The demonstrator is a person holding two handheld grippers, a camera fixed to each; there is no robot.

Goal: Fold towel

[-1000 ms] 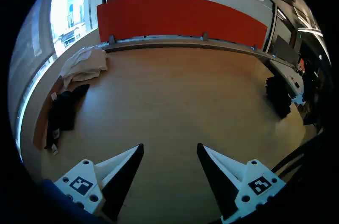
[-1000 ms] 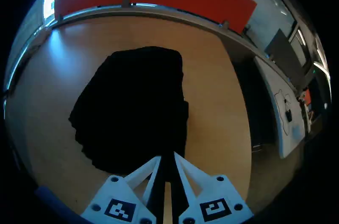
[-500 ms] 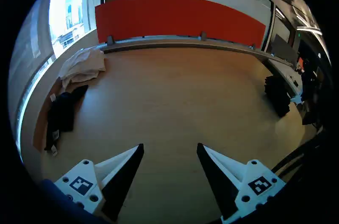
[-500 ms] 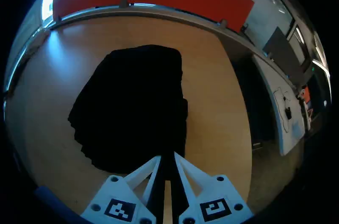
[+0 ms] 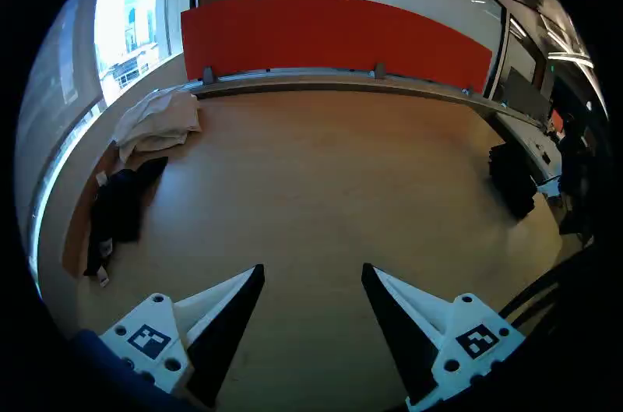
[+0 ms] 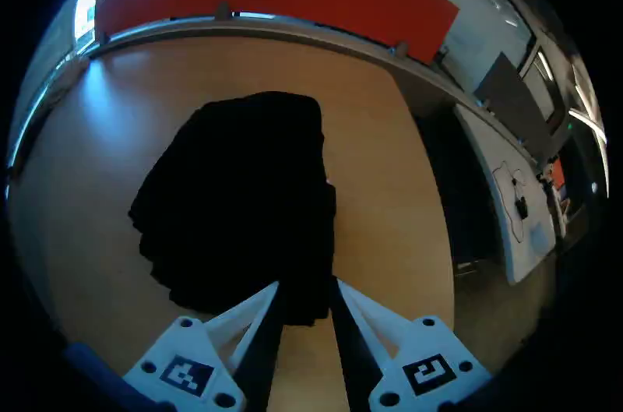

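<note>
A stack of black towels (image 6: 241, 202) lies on the wooden table (image 6: 381, 178) in the right gripper view. My right gripper (image 6: 305, 317) sits at the stack's near edge, fingers parted a little, with the edge of the black cloth in the gap between them. In the left gripper view my left gripper (image 5: 311, 295) hovers open over bare wood (image 5: 327, 170), holding nothing. The same black stack (image 5: 512, 178) appears far off at the table's right edge.
A crumpled white towel (image 5: 156, 120) lies at the far left corner, with dark cloth items (image 5: 117, 209) along the left edge. A red partition (image 5: 335, 30) closes the table's far side. A white desk (image 6: 518, 209) stands beyond the right edge.
My right gripper's fingers have spread apart from nearly closed, and the black cloth edge now lies loosely between them. The left gripper has barely moved.
</note>
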